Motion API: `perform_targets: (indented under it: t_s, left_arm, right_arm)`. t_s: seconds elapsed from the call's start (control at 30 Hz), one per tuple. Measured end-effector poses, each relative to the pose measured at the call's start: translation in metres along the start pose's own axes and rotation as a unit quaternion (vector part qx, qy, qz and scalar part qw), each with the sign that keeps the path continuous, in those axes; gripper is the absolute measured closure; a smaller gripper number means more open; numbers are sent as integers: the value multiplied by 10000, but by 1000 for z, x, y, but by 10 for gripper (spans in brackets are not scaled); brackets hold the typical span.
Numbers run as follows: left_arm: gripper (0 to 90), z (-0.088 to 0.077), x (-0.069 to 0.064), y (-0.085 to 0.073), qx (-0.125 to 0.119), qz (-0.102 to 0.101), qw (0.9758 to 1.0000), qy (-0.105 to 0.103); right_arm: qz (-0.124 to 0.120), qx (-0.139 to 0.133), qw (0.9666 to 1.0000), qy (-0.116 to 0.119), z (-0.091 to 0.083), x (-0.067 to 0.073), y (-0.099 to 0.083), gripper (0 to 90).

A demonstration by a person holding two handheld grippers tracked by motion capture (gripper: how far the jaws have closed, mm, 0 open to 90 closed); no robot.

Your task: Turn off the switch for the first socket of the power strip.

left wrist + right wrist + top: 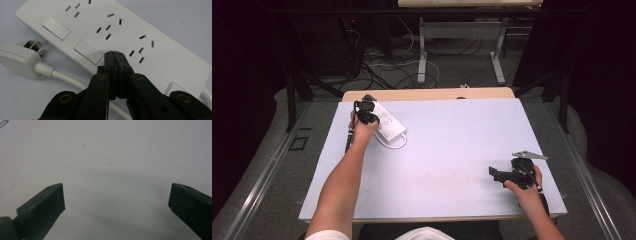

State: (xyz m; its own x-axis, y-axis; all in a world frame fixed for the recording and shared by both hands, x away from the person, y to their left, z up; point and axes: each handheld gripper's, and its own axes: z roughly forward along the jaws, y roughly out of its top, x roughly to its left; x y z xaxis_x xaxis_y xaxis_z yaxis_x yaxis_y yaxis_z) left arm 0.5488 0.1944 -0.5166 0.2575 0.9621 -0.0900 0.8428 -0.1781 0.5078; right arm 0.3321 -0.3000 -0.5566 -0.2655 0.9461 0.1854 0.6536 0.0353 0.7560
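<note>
Left gripper: the left gripper (pixel 114 53) sits at the far left part of the table, its two black jaws pressed flat together with nothing between them; in the high view it shows as a dark shape at the end of the outstretched left forearm (pixel 366 113)
Tips: in the left gripper view the closed tips rest over the near edge of the power strip, just beside the second rocker switch (pixel 88 51); whether they press on it I cannot tell
Power strip: the white power strip (pixel 130 32) lies flat near the far left corner of the table, set at a slant, with three groups of socket slots along its face and a switch beside each
Plug: its white plug (pixel 17 58) lies on the table just beside the strip, prongs pointing up at the strip's side, and the white cord (pixel 67 77) curves from it under the gripper
Right gripper: the right gripper (pixel 116 197) rests low at the near right part of the table, well apart from the strip, jaws spread wide over bare surface with nothing held
Table: the pale lilac table top (pixel 452 150) carries a few faint marks in the middle
</note>
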Motion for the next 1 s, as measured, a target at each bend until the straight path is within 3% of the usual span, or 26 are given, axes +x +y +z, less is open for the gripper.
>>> perform_targets:
  t_s: [1.0]
  left_arm:
    - [866, -1, 2, -3, -106, 78, 9999, 54]
  right_arm:
    - [7, 38, 10000, 20, 1, 1, 0, 0]
